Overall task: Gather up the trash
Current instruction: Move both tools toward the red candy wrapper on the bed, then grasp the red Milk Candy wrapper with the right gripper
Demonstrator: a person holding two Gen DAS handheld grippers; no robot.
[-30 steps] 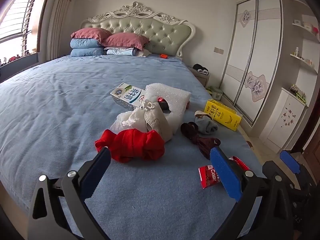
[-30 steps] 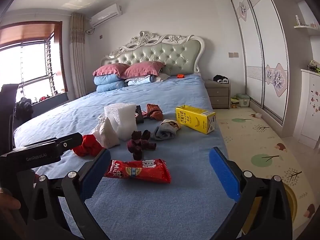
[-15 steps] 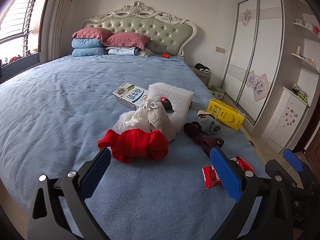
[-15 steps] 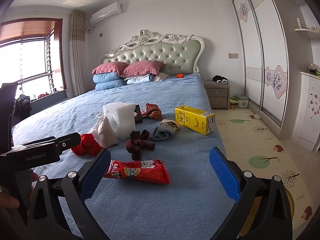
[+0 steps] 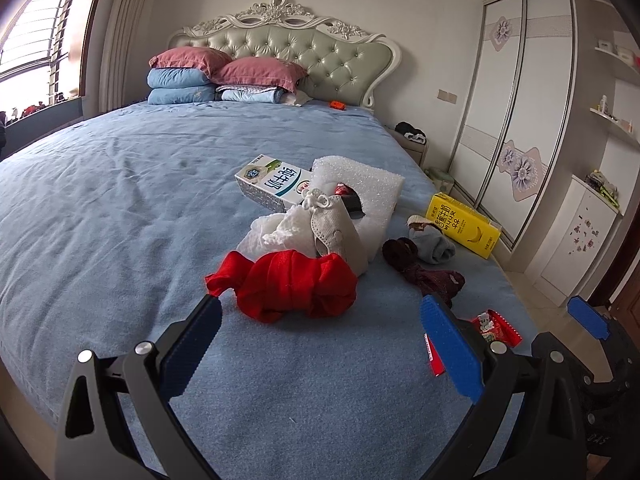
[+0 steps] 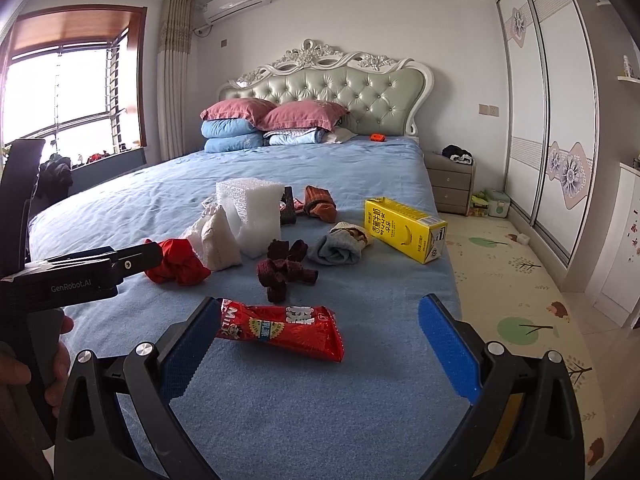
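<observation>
Trash lies on the blue bed [image 5: 100, 208]: a red snack wrapper [image 6: 280, 330], a yellow carton [image 6: 404, 230], a white-green milk carton [image 5: 272, 186] and a white foam block [image 6: 250, 210]. My right gripper [image 6: 320, 354] hovers open just short of the red snack wrapper [image 5: 498, 326], nothing between its fingers. My left gripper [image 5: 320, 354] is open too, low over the near bed edge, short of a red cloth bundle [image 5: 292, 286]. The left gripper's body [image 6: 80, 272] shows at the left of the right wrist view, held by a hand.
Rolled socks, dark red [image 6: 284, 268], grey [image 6: 340, 246] and orange [image 6: 320, 204], mix with the trash, along with a white cloth pile [image 5: 304, 228]. Pillows [image 5: 224, 76] stack at the headboard. Right of the bed are a nightstand [image 6: 450, 184], wardrobe doors [image 6: 548, 100] and a patterned floor mat [image 6: 520, 280].
Both grippers have crept forward toward the items; the red bundle and the snack wrapper sit slightly closer in view. Nothing was grasped or released.
</observation>
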